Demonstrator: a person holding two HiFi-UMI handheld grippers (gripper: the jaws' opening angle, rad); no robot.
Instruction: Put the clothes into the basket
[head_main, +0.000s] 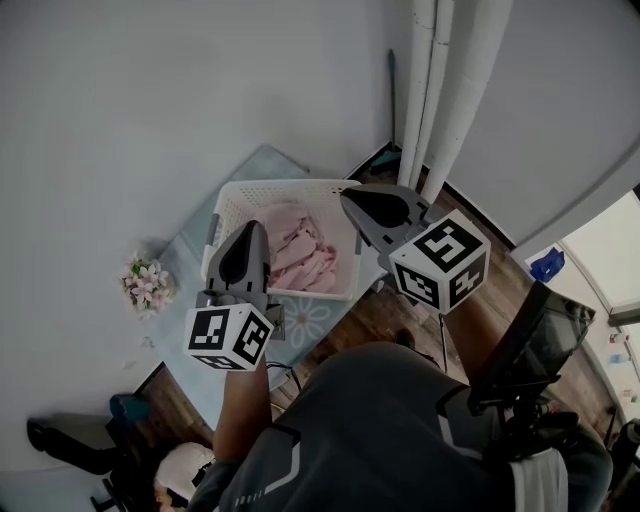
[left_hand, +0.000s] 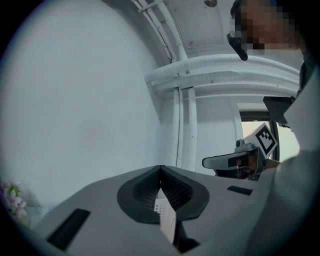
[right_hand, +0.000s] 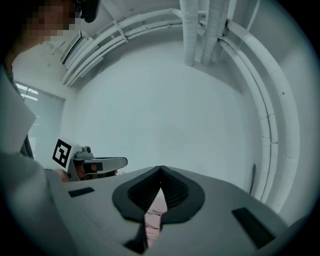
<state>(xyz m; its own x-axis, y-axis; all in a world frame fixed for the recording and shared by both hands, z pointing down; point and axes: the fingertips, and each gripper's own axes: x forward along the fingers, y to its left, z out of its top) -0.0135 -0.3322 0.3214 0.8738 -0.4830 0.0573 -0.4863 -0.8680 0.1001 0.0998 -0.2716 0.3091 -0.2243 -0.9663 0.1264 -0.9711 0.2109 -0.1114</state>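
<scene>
Left gripper (head_main: 253, 229) and right gripper (head_main: 347, 197), jaws closed on nothing, hover above the white basket (head_main: 280, 185) of pink clothes (head_main: 300, 255).

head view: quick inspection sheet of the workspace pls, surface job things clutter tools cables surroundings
surface: pale blue flower-print cover, under the basket
job's things: white perforated plastic basket holding pink clothes
clutter: small pink-and-white flower bunch left of the basket
tools: left tool shut, empty; right tool shut, empty; both raised
cables: nothing seen
surroundings: white pipes in the corner, plain white walls, wood-look floor
</scene>
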